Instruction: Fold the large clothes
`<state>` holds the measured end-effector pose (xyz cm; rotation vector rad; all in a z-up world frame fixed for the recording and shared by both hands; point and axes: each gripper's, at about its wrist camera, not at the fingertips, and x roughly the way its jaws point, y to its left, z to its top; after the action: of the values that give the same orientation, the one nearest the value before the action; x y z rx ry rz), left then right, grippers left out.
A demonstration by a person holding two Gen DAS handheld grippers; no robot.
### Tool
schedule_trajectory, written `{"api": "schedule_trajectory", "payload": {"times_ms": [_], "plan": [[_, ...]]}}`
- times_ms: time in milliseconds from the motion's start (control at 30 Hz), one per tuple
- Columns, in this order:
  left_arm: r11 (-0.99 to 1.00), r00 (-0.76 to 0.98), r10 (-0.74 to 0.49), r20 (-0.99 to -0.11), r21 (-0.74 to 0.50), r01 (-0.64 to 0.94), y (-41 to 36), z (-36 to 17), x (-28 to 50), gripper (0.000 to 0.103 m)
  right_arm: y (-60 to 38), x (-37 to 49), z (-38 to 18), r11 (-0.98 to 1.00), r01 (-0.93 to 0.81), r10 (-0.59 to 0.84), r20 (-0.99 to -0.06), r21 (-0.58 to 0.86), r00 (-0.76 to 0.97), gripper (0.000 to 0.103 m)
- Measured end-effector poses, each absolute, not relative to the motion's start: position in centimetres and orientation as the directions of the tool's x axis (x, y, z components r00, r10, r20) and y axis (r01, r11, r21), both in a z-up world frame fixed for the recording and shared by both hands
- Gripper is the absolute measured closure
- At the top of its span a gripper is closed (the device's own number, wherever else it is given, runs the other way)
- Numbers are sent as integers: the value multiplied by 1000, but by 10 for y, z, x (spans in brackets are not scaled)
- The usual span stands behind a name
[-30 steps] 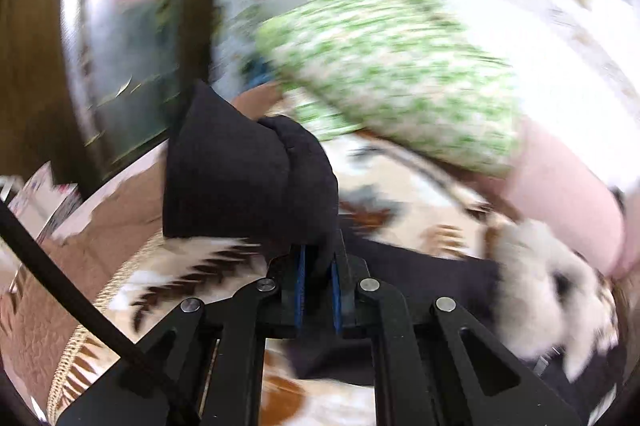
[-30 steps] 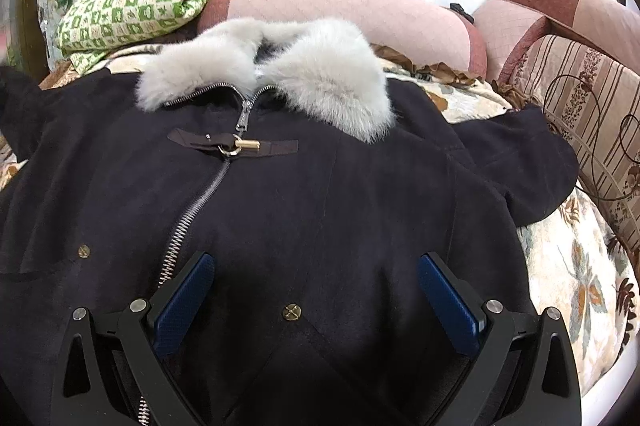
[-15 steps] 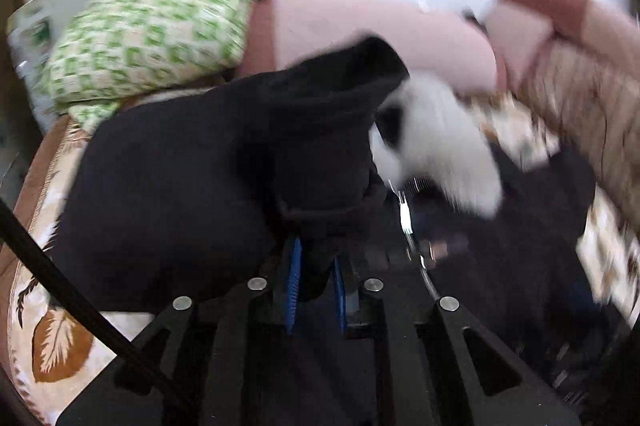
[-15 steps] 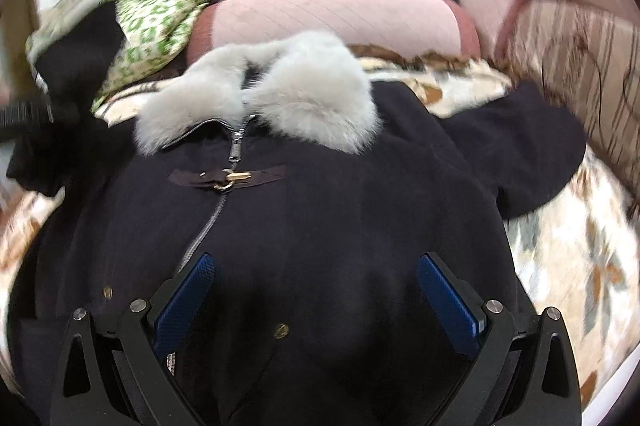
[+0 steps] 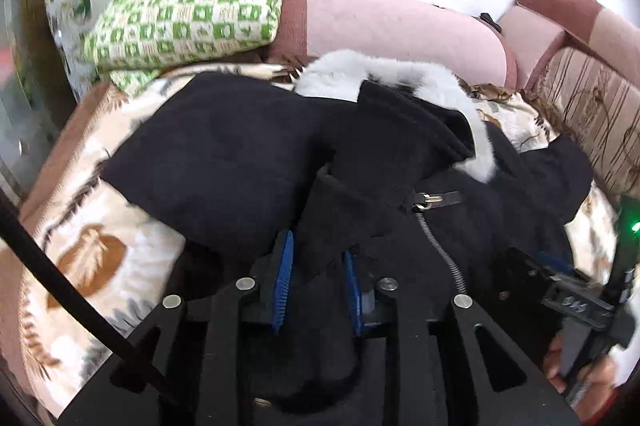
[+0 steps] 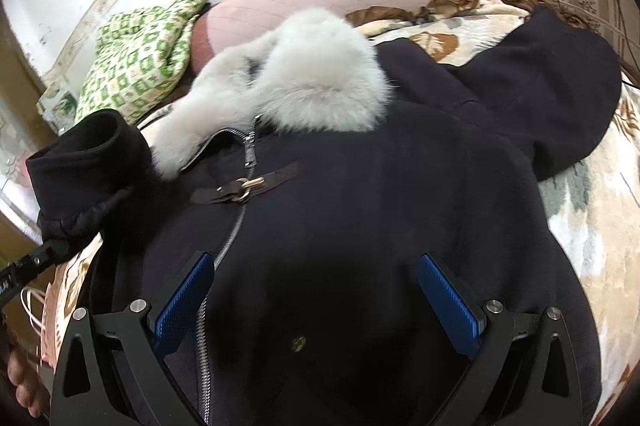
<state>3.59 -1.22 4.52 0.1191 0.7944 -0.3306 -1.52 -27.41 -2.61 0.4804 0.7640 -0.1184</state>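
Presently: 1 dark coat (image 6: 360, 205) flat on the sofa, collar away from both grippers. Left gripper (image 5: 318, 284) pinches the sleeve (image 5: 400, 145), cuff ahead of its jaws over the chest. Right gripper (image 6: 316, 300) spread wide, holding nothing, above the coat's front.

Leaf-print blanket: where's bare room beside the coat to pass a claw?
Bare leaf-print blanket shows left of the black coat, below the green checked blanket. Another strip lies right, under the spread sleeve. The middle is crowded with coat and fur collar.
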Motion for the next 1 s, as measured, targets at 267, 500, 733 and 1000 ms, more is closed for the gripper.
{"api": "schedule_trajectory", "payload": {"times_ms": [267,500,733,1000], "plan": [[758,532,-574,-622,-158,633,-2,62,1,28,-267,-14,7,895,223,95,-653,387,751,0],[890,694,-446,-566,-194,413,54,85,19,26,-243,22,4,848,197,225,-671,492,706,0],[993,809,-93,-581,-110,35,117,76,56,26,-178,80,-17,907,121,244,-737,404,630,0],[988,770,-56,-636,-144,-47,136,63,72,26,-178,88,12,899,63,302,-718,433,627,95]]}}
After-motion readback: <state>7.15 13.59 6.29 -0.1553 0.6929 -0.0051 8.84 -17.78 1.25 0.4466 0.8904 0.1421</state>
